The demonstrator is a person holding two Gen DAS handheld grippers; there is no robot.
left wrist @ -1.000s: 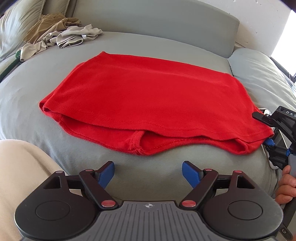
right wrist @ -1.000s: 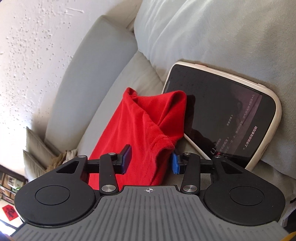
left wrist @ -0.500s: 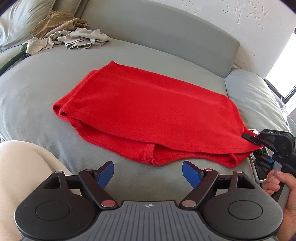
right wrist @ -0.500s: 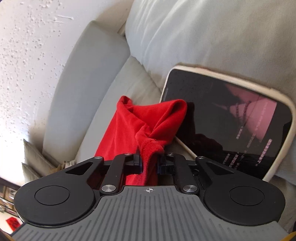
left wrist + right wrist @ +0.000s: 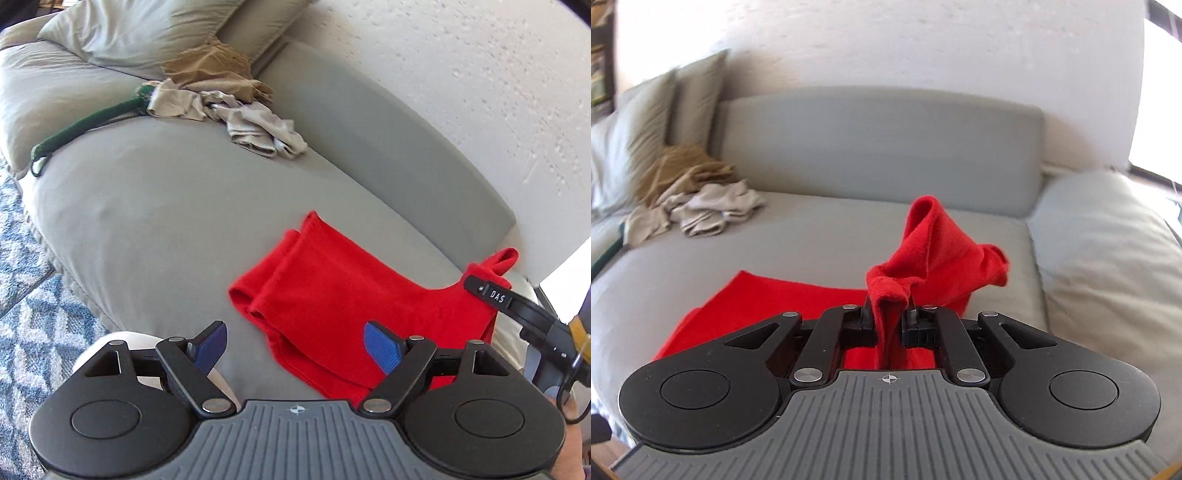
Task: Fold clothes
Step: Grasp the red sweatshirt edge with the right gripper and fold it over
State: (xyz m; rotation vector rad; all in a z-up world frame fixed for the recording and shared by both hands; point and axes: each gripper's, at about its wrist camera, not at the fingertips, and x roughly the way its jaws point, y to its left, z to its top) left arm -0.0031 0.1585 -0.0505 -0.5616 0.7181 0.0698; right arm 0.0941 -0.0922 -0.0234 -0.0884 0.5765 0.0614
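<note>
left gripper (image 5: 295,345): jaws wide, empty, hovering over the near edge of the red garment (image 5: 332,295). Same spread as a second ago; view has swung, so the rug now shows.
red garment: was lying flat and wide across the seat a second ago. Now its right end is lifted and bunched, and the part still flat looks much shorter.
right gripper (image 5: 889,321): jaws narrow, clamped on a pinch of the red fabric. A second ago they stood half open around that corner; they have just been closing, cloth between them.
meaning: likely the right-to-left fold is under way, with the left end acting as anchor. Not laid down yet.
surface: grey sofa seat (image 5: 166,206), soft, slightly domed.
left of seat: beige and tan clothes pile (image 5: 225,96), unfolded; green strap (image 5: 85,125); pale cushions (image 5: 122,33).
floor: blue patterned rug (image 5: 26,295).
behind: white textured wall (image 5: 461,74).
far right: bright window; large pale cushion (image 5: 1108,236).
</note>
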